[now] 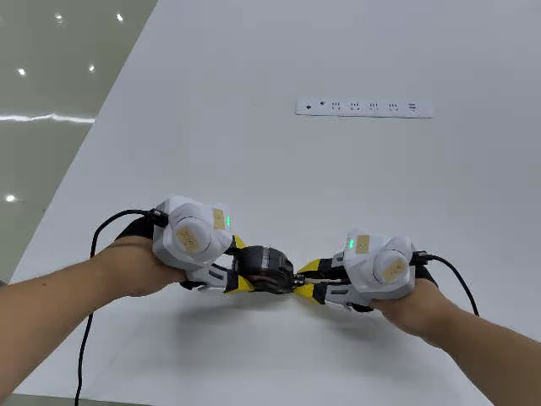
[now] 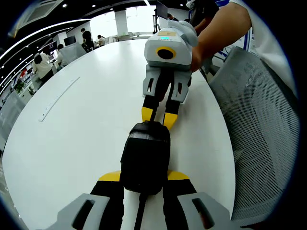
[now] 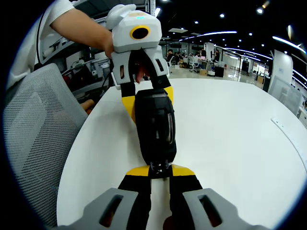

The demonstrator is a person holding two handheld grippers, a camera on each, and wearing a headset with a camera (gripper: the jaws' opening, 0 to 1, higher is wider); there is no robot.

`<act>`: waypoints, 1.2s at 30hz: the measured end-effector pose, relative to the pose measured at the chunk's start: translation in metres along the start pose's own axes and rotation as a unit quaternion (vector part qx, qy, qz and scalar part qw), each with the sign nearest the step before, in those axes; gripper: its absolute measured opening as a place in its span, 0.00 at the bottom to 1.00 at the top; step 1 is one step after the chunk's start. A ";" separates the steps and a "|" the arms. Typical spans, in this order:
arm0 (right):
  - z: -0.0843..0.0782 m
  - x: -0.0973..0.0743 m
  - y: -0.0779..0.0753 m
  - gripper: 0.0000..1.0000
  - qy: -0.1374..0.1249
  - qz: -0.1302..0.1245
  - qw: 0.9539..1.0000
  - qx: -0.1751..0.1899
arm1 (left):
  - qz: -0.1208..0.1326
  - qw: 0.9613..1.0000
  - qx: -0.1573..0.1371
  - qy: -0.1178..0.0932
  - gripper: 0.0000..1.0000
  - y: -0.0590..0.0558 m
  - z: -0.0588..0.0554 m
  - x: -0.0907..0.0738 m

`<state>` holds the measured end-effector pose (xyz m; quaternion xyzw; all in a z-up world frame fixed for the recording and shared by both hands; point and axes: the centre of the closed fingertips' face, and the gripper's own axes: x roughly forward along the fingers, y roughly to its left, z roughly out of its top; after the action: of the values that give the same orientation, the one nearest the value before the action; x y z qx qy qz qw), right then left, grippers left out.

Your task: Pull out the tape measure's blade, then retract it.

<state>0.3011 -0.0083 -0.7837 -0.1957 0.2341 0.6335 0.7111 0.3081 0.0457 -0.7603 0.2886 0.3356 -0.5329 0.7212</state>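
Tape measure (image 1: 266, 269) spans lengthwise from my left gripper (image 2: 144, 176), fingers clamped on its case, to my right gripper (image 3: 160, 171), fingers pinched on its blade end; lettering unreadable.

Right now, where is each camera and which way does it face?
Head view: on headset, looking down at table; both forearms, left tool, right tool show.
Left gripper view: on left tool, facing right tool; own jaws hold tape measure.
Right gripper view: on right tool, facing left tool; own jaws show.
Shared: tape measure.
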 end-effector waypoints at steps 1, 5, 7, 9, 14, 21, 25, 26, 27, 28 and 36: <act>0.000 0.000 0.000 0.09 0.001 -0.001 1.000 0.001 | 0.000 1.000 0.004 0.004 0.27 0.000 0.000 0.000; -0.001 -0.002 0.001 0.08 0.003 0.000 1.000 -0.001 | -0.001 1.000 0.014 0.008 0.27 -0.001 -0.001 0.000; -0.002 -0.002 0.001 0.08 0.004 -0.001 1.000 -0.001 | 0.000 1.000 0.011 0.008 0.27 -0.001 -0.001 0.000; -0.002 -0.003 0.001 0.08 0.005 -0.001 1.000 -0.002 | 0.001 1.000 0.010 0.006 0.27 -0.001 -0.001 -0.001; -0.002 -0.004 0.002 0.08 0.005 0.000 1.000 -0.003 | 0.002 1.000 0.009 0.009 0.27 -0.001 -0.002 -0.001; -0.004 -0.009 0.001 0.08 0.005 -0.002 1.000 -0.002 | 0.000 1.000 0.008 0.008 0.27 -0.001 -0.002 -0.001; -0.006 -0.011 0.000 0.08 0.009 -0.002 1.000 -0.006 | 0.002 1.000 0.007 0.008 0.27 -0.001 -0.002 -0.001; -0.007 -0.013 0.000 0.08 0.008 -0.002 1.000 -0.006 | 0.003 1.000 0.007 0.008 0.27 -0.001 -0.002 -0.001; -0.008 -0.014 0.000 0.08 0.009 -0.002 1.000 -0.006 | 0.002 1.000 0.006 0.007 0.27 -0.001 -0.002 -0.001; -0.009 -0.015 -0.001 0.08 0.010 -0.002 1.000 -0.006 | 0.003 1.000 0.006 0.006 0.27 -0.001 -0.002 0.000; -0.013 -0.021 -0.002 0.08 0.011 -0.009 1.000 -0.006 | 0.003 1.000 0.000 0.003 0.27 -0.002 -0.001 0.000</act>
<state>0.3000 -0.0329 -0.7823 -0.2090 0.2369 0.6264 0.7126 0.3062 0.0462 -0.7614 0.2908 0.3368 -0.5298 0.7220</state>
